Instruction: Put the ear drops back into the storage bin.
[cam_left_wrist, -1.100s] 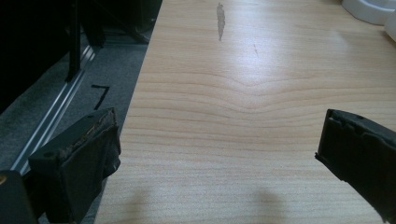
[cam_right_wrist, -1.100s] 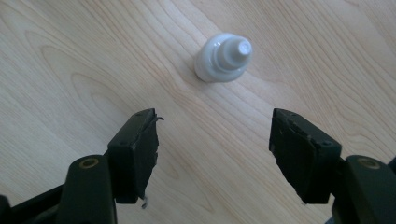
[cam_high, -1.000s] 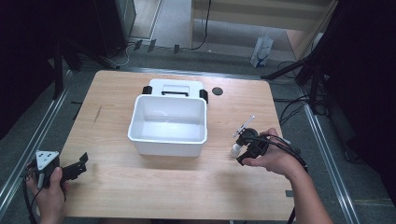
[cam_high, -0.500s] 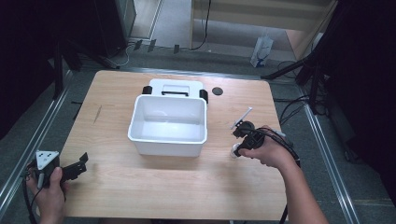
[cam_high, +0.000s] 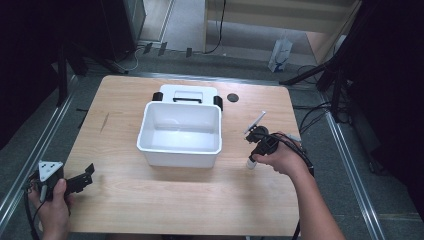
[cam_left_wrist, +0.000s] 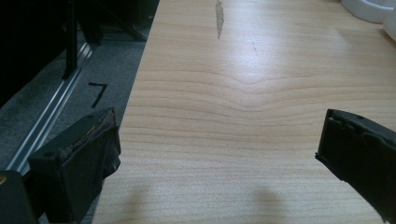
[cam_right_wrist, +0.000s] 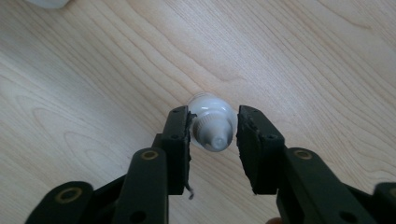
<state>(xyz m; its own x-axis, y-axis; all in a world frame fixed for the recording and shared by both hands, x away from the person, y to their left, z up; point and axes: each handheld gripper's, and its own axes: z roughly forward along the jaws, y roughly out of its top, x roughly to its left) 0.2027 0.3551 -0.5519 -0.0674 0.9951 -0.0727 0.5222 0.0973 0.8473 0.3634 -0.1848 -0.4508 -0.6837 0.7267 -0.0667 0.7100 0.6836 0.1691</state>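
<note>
Bottle (cam_right_wrist: 212, 128) stands upright on tabletop (cam_high: 165, 200), right of white bin (cam_high: 180, 132). Right gripper (cam_right_wrist: 214, 135) jaws have just been closing round its ribbed cap, nearly pinching. Prob. light, stiff, smooth plastic; may tip, so grip at cap. Left gripper (cam_left_wrist: 215, 154) jaws spread, empty.

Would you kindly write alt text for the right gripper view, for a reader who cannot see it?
Seen from above, a small white bottle with a ribbed cap stands upright on a pale wooden table, between the two black jaws of the right gripper. The jaws have just been closing; both pads sit at the cap's sides.
</note>
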